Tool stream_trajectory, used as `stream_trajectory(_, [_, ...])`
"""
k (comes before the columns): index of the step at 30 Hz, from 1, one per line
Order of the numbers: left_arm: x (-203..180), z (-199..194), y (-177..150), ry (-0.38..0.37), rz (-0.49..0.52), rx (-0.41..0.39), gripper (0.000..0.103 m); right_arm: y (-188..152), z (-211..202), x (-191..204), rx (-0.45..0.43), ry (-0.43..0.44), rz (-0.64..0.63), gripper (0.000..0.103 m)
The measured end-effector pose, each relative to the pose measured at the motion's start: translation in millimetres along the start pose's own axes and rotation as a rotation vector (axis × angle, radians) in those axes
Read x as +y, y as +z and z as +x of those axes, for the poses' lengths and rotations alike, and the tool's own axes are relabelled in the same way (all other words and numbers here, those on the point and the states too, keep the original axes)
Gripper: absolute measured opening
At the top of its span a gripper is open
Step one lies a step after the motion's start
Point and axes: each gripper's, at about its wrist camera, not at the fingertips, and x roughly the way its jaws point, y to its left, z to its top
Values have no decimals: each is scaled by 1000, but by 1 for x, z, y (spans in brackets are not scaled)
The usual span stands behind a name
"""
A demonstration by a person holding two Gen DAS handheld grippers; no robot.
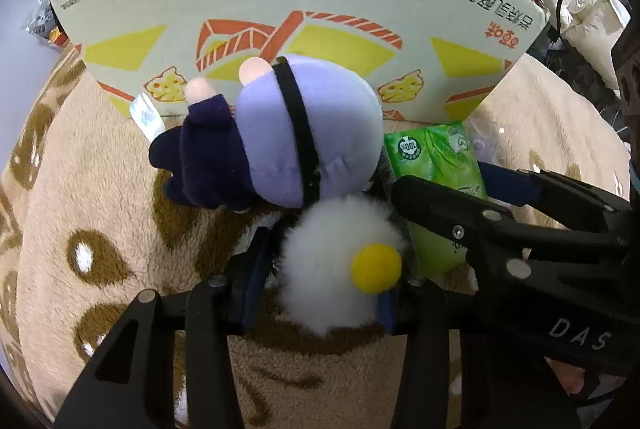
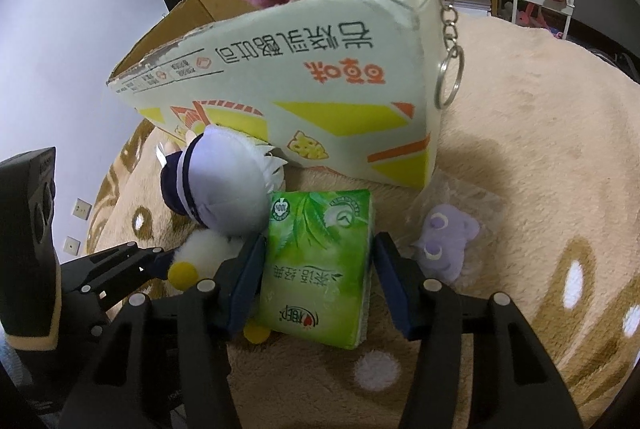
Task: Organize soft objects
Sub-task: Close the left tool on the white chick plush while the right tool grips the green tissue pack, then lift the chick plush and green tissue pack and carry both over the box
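While the left gripper (image 1: 320, 281) stands with its jaws around the white fluffy toy (image 1: 340, 261), they seem just touching it, so I cannot tell if the squeeze is firm; close deeper before lifting toward the cardboard box (image 1: 300, 9). From the right wrist, the right gripper (image 2: 316, 285) is released, straddling the green tissue pack (image 2: 316, 265) on the blanket (image 2: 520, 109); center it, then close.
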Motion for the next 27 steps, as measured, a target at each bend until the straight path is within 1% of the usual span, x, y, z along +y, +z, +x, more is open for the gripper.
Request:
stream_trajectory(5, [4,-2,-3,3,-5,-7,42,-1,8,5,12,0,1,59])
stream_trajectory(10, [5,-16,-2,1,-30,-15,41,-4,8,9,14,-6,-3,59])
stream_trajectory(16, [14,-24,-5,30,-51,-23,41,-6,7,12,17,-26,-11,57])
stream_trajectory(22, [25,-42,-15,45,-67,-49,41,-9,1,11,-6,-55,1,57])
stream_trajectory(27, [31,-59,-20,59,-71,-94,41,-8,-14,10,-67,-57,-1,56])
